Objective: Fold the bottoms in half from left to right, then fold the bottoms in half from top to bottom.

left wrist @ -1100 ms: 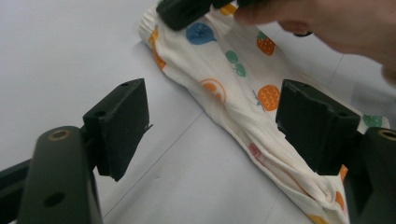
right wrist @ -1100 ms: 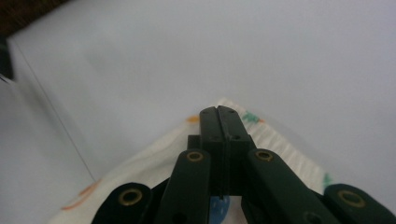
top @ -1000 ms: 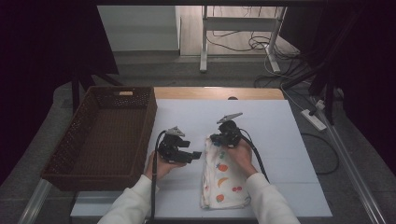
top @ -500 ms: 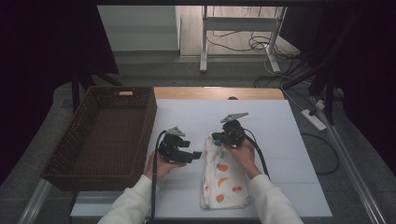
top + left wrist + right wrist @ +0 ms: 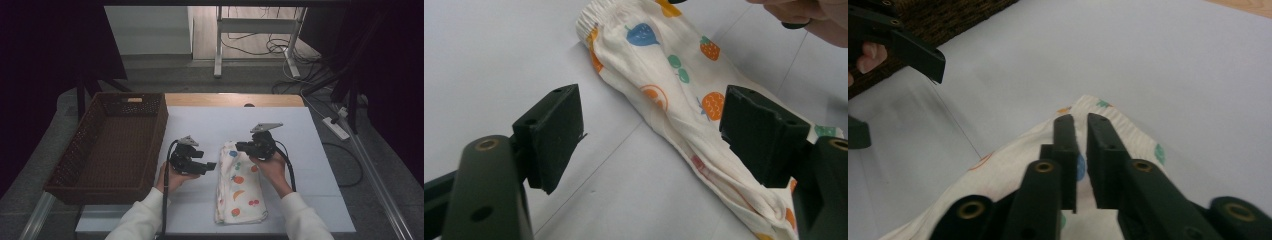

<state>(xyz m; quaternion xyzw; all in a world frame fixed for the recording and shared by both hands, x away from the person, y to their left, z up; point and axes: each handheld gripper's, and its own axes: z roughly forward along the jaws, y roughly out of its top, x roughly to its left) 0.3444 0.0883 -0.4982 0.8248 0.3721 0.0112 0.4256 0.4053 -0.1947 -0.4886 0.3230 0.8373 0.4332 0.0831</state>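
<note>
Firstly, the right gripper (image 5: 1082, 130): two flat black jaws with brass-coloured rivets, drawn nearly together with a thin slit between them, poised over the elastic-gathered end of the cloth; whether they pinch any fabric cannot be told. Left gripper (image 5: 651, 137): blocky matt-black jaws set wide apart, empty, held just beside the cloth's long edge. Folded garment (image 5: 240, 185): soft cream cotton, printed with strawberries, oranges, cherries and a blue fruit, folded into a long narrow strip with a ruffled elastic hem at its far end, lying on the table between the two grippers. Table covering (image 5: 210, 120): smooth, pale grey-white sheet. Basket (image 5: 80, 165): rectangular, dark brown woven wicker, standing at the table's left edge, near the left gripper.
</note>
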